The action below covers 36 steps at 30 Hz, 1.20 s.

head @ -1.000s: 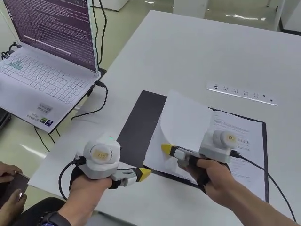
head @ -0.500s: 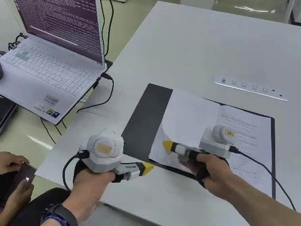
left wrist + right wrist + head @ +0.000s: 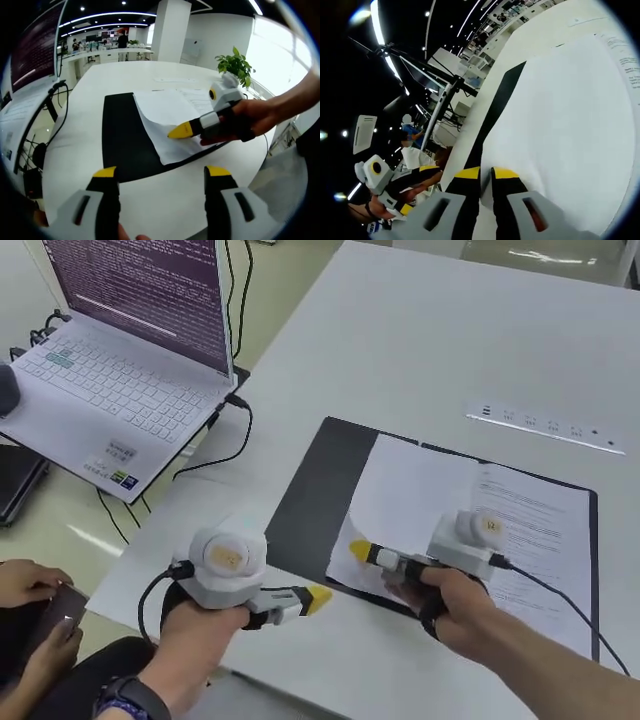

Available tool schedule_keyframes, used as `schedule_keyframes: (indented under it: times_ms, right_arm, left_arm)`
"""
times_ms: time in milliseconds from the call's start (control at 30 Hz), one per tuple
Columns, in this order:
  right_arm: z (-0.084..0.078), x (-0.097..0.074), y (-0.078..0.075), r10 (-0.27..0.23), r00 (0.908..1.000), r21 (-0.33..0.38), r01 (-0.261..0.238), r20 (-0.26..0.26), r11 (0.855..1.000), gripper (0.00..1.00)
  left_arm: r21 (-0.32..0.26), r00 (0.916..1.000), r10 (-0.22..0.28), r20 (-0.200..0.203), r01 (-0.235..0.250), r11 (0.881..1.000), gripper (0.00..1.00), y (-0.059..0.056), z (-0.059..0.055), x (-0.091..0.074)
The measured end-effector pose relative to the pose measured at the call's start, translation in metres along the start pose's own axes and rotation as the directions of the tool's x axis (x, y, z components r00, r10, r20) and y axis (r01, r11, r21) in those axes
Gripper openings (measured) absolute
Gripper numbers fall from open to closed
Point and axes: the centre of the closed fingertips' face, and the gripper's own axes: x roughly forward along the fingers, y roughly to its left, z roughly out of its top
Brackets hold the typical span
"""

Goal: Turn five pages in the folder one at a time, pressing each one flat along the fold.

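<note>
black folder (image 3: 308, 495) lies open on the white table (image 3: 420, 340), to the right of and nearer than the silver laptop (image 3: 130, 360). a white paper page (image 3: 410, 502) is mid-turn, bowed toward the left. its free edge hangs over the bare black inner cover and its near-left corner is raised off it. printed pages (image 3: 540, 530) lie flat on the right half.

right gripper (image 3: 358, 550): yellow-tipped jaws together, apparently nipped on the near free edge of the page. in the right gripper view the tips (image 3: 486, 173) sit closed, with the sheet running away to the right.

left gripper (image 3: 318, 597): jaws wide apart and holding nothing, over the table's near edge, just left of the folder's near corner.

handling, judged:
- the single sheet is very light and limp, and looks smooth enough to slip from hard tips.
- it would likely crease or tear if tugged against the binding.
- best hold is the free edge or corner away from the fold, with a light pinch on one sheet only.
- the stiff cover backs the pressing along the fold.
- the folder may slide, so the open gripper could steady the left cover.
</note>
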Motion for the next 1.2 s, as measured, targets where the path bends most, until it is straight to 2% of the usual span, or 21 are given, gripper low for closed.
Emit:
schedule_keyframes:
  times_ms: [133,367,467,600,733,1033,1200]
  right_arm:
    - [-0.004,0.005,0.003,-0.008,0.9997,0.066,0.006,0.022,0.998,0.14]
    - [-0.027,0.012,0.009,-0.004,0.9988,0.048,0.006,-0.049,0.999,0.24]
    - [-0.028,0.01,0.012,0.004,0.9995,0.062,-0.002,-0.031,0.998,0.24]
    - [-0.028,0.009,0.015,0.026,0.9993,0.08,-0.024,-0.025,0.996,0.28]
    - [-0.029,0.007,0.025,0.075,0.9966,0.073,-0.072,-0.033,0.995,0.39]
    - [-0.028,-0.01,0.04,0.145,0.9895,0.055,-0.144,-0.009,0.988,0.47]
    - [-0.029,-0.028,0.049,0.178,0.9841,0.015,-0.178,0.001,0.984,0.47]
  left_arm:
    - [-0.004,1.0,0.0,-0.006,0.0,1.0,0.68,0.001,-0.003,0.0]
    - [-0.003,0.9999,0.007,0.009,-0.007,1.0,0.68,0.004,0.004,-0.002]
    - [-0.005,0.9998,0.013,0.015,-0.013,1.0,0.68,0.007,0.005,-0.003]
    - [-0.008,0.9999,0.012,0.012,-0.012,1.0,0.68,0.007,0.002,-0.004]
    - [-0.007,1.0,0.005,0.006,-0.005,1.0,0.68,0.004,0.0,-0.003]
    - [-0.01,1.0,-0.005,0.002,0.005,1.0,0.66,-0.001,-0.001,0.003]
    - [-0.011,0.9999,-0.014,0.003,0.014,1.0,0.64,-0.002,0.001,0.006]
